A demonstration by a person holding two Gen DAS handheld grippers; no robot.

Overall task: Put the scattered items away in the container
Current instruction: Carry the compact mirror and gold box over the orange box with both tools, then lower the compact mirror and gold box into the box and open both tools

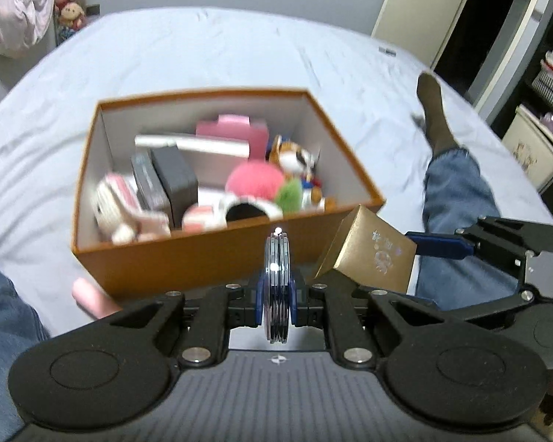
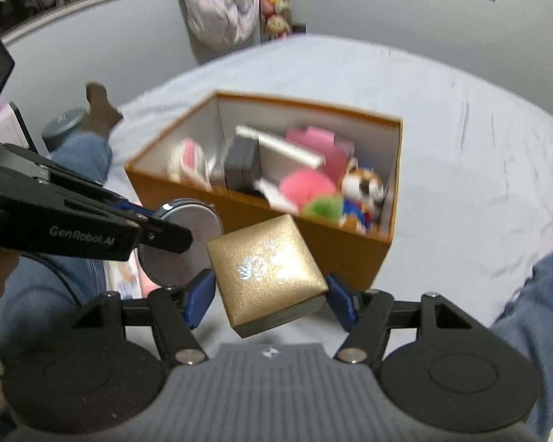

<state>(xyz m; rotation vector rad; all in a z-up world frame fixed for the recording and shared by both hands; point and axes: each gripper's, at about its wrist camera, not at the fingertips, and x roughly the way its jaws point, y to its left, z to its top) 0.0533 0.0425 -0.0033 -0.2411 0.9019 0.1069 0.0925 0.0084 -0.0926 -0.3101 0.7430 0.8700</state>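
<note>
An orange box (image 1: 188,254) (image 2: 354,254) with white inner walls sits on the bed, holding plush toys, a pink case and dark boxes. My left gripper (image 1: 275,294) is shut on a round silver disc (image 1: 276,280) held edge-on just before the box's near wall; the disc also shows in the right wrist view (image 2: 182,243). My right gripper (image 2: 269,294) is shut on a gold square box (image 2: 267,269), held near the orange box's front corner; the gold box also shows in the left wrist view (image 1: 368,250).
The bed has a pale blue sheet (image 1: 210,51). The person's jeans-clad legs lie on it, one at right (image 1: 457,199) with a dark sock (image 1: 433,107). A door (image 1: 420,3) and shelves stand at the far right. Plush toys (image 2: 274,3) hang by the wall.
</note>
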